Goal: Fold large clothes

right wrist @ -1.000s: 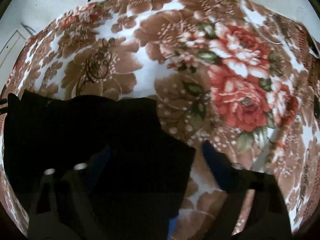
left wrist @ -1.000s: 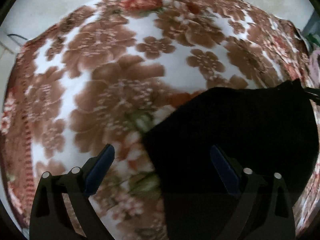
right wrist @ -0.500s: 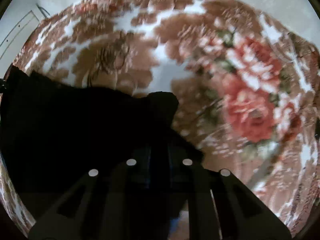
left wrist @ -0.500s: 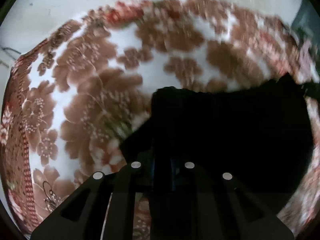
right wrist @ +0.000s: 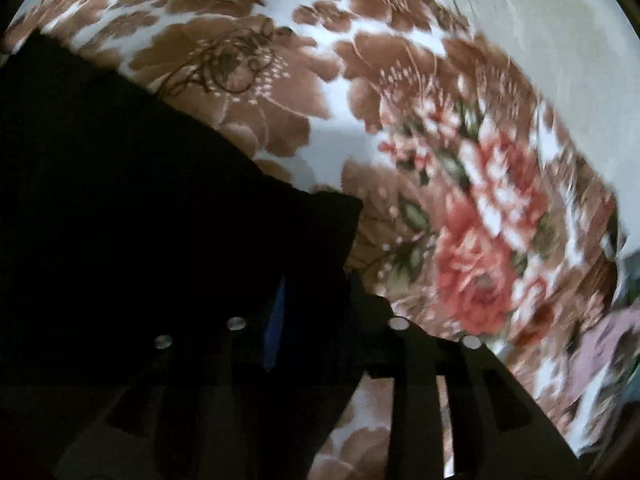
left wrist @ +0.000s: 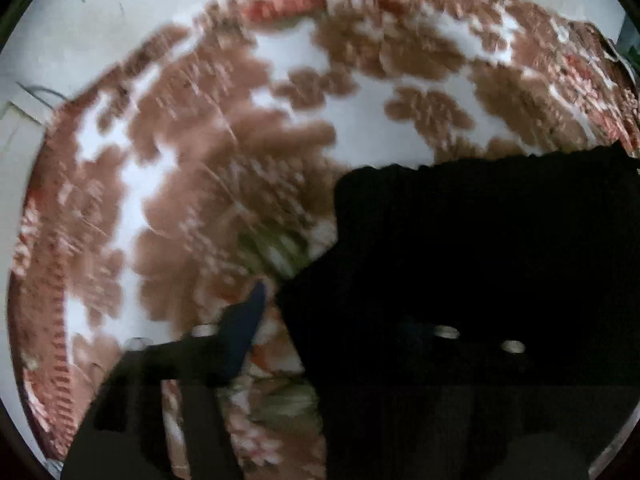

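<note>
Spread under both grippers, floral blanket (left wrist: 224,184) bearing black garment (left wrist: 480,248); left gripper (left wrist: 336,320) and right gripper (right wrist: 316,316) jaws opening over its folded corners, releasing; next, probably regrasping edge for another fold.

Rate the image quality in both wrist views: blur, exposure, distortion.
Left wrist: floral blanket smeared by motion blur, black garment crushed to featureless dark, fisheye bowing edges. Right wrist: blanket sharper at upper left, blurred rightward; garment again underexposed.

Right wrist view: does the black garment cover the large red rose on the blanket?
No. The black garment lies off to the left, and the red rose on the floral blanket shows fully uncovered.
</note>
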### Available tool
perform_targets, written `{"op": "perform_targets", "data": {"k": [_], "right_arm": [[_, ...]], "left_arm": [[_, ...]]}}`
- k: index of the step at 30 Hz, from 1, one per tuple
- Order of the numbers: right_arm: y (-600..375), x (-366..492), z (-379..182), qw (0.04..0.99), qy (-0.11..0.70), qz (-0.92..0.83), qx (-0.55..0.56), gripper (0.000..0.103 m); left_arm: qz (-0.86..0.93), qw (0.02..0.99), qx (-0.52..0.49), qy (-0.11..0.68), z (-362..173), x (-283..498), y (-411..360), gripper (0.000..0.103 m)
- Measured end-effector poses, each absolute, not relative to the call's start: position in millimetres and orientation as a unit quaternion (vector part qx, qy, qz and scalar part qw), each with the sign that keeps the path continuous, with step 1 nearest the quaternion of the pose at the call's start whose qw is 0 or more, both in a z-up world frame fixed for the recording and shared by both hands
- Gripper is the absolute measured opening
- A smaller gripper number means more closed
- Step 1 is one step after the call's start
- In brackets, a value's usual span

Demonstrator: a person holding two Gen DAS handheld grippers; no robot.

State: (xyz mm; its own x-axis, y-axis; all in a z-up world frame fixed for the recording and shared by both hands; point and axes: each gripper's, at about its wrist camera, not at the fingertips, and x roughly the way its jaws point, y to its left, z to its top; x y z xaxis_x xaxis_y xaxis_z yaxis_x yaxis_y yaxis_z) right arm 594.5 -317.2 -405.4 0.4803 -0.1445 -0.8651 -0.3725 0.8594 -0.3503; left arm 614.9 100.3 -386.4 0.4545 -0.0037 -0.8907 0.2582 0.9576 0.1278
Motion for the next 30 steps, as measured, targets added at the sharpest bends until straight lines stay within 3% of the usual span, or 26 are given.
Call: {"op": "perform_targets", "data": {"k": [1, 2, 4, 7, 10, 17, 30], "right_arm": [[-317.2, 590.7, -399.2, 0.823, 0.503, 0.063, -0.255, 0.062], [-317.1, 586.0, -389.8, 0.830, 0.499, 0.060, -0.243, 0.072], [-312.4, 573.6, -364.2, 0.853, 0.474, 0.058, -0.210, 0.079], [-290.9, 556.3, -337.4, 0.876, 0.447, 0.073, -0.166, 0.093], [-257.8, 552.4, -338.0, 0.885, 0.440, 0.089, -0.125, 0.093], [-228.6, 573.7, -386.4, 0.881, 0.463, 0.034, -0.086, 0.095], [-354.6, 550.4, -406.7, 0.865, 0.477, -0.050, -0.148, 0.098]], "left_arm": [[-0.071, 0.849, 0.127, 0.507, -378.8, 610.7, 101.1, 0.074], [-0.064, 0.855, 0.131, 0.497, -370.0, 605.7, 101.2, 0.077], [-0.057, 0.875, 0.138, 0.460, -343.4, 587.1, 95.1, 0.090], [-0.075, 0.891, 0.113, 0.434, -318.5, 566.0, 74.3, 0.093], [-0.083, 0.896, 0.084, 0.428, -322.1, 550.3, 37.5, 0.097], [-0.071, 0.876, 0.083, 0.470, -384.5, 553.7, -33.0, 0.097], [0.024, 0.864, 0.137, 0.483, -401.0, 563.8, 87.4, 0.098]]}}
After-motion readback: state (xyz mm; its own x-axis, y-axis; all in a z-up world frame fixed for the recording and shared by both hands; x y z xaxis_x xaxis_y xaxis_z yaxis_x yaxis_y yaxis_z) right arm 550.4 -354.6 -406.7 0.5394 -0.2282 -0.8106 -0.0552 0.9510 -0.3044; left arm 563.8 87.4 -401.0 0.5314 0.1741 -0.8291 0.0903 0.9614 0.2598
